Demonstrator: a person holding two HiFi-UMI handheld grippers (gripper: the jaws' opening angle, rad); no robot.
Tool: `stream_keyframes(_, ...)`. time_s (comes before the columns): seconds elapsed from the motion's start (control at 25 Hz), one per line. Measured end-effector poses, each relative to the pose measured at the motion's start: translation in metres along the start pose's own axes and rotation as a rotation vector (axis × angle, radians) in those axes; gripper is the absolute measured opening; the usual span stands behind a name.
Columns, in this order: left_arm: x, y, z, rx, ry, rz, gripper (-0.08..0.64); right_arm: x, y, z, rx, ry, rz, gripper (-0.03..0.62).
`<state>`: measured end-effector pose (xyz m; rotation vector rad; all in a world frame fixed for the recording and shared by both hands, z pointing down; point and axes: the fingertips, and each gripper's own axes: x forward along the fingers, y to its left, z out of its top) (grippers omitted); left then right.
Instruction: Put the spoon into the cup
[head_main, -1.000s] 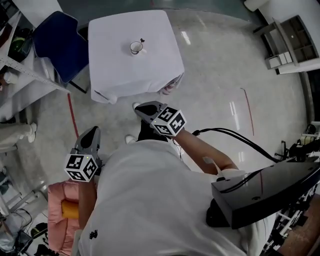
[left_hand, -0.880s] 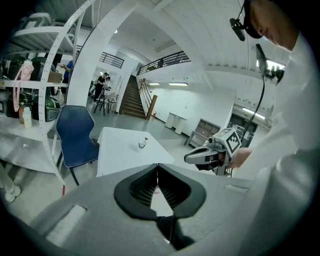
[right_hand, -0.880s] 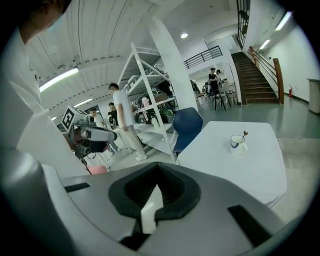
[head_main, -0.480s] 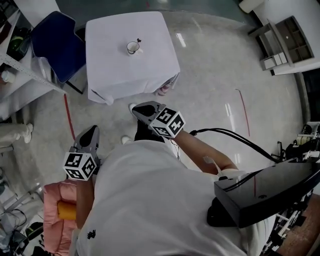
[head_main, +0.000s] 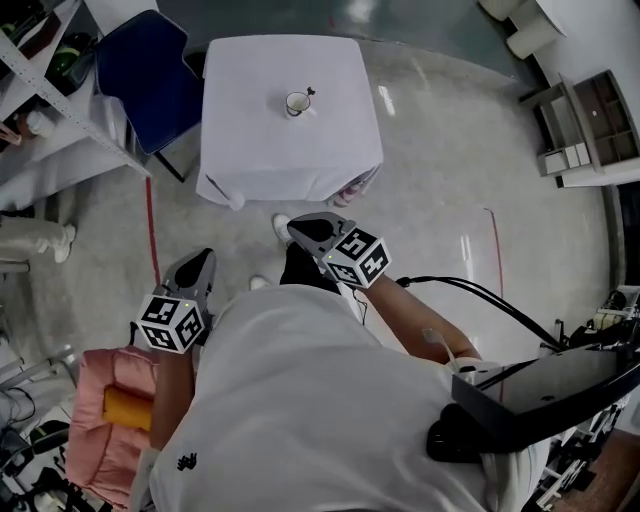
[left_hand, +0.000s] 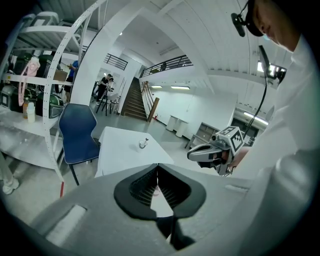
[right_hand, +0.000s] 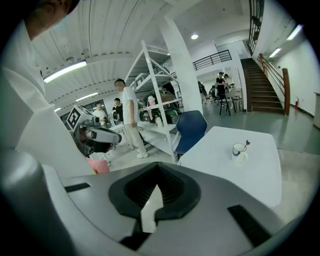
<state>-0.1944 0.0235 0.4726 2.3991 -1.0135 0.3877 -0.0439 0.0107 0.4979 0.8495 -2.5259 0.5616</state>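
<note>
Right tool (head_main: 293, 227) shifted slightly; spoon (head_main: 312, 92) stands in cup (head_main: 297, 104).

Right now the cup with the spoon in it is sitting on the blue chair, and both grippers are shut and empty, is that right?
Not quite. The cup with the spoon in it stands on the white table, not on the blue chair beside it, as the head view shows. The left gripper and right gripper are indeed shut and empty.
</note>
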Motion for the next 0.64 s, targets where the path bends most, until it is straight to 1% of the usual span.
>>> stream_keyframes(0.32,0.003,0.009,-0.002,-0.001,0.022,0.008,0.012,0.008,-0.009,0.001,0.010,-0.008,-0.007,0.008)
stream_keyframes(0.64,0.019,0.028,0.008,-0.017,0.028,0.032,0.012,0.015,-0.046,0.009,0.017,-0.011,-0.035,0.008)
